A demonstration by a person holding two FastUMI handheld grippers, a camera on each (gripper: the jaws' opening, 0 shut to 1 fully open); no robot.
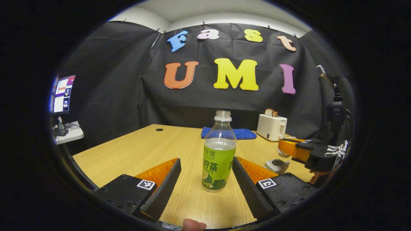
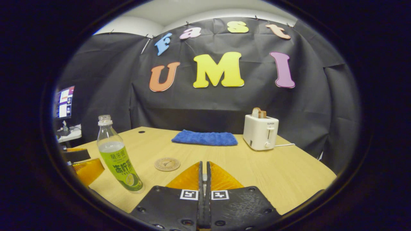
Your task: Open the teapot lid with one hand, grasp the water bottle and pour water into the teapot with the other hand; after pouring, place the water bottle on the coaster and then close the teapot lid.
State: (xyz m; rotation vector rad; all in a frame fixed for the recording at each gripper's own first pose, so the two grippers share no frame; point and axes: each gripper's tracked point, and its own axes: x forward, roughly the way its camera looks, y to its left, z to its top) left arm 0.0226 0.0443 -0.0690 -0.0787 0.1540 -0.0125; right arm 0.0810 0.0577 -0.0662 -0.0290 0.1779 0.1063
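A clear water bottle [image 1: 219, 154] with a green label stands uncapped and upright on the wooden table [image 1: 135, 150]. My left gripper [image 1: 206, 158] is open around it, a finger on each side at label height. To the right sits a small grey teapot [image 1: 276, 166] whose top looks open. Just above it hangs my right gripper [image 1: 289, 147], with a pale piece under its fingers that looks like the lid. In the right gripper view, my right gripper [image 2: 204, 163] is shut on a small grey piece. The bottle [image 2: 118, 160] stands at left, and a round coaster [image 2: 167, 164] lies beside it.
A white toaster [image 2: 260, 131] holding a slice of bread stands at the back right. A folded blue cloth [image 2: 205, 138] lies at the back middle of the table. A monitor [image 1: 62, 94] stands on a side desk off the table's left.
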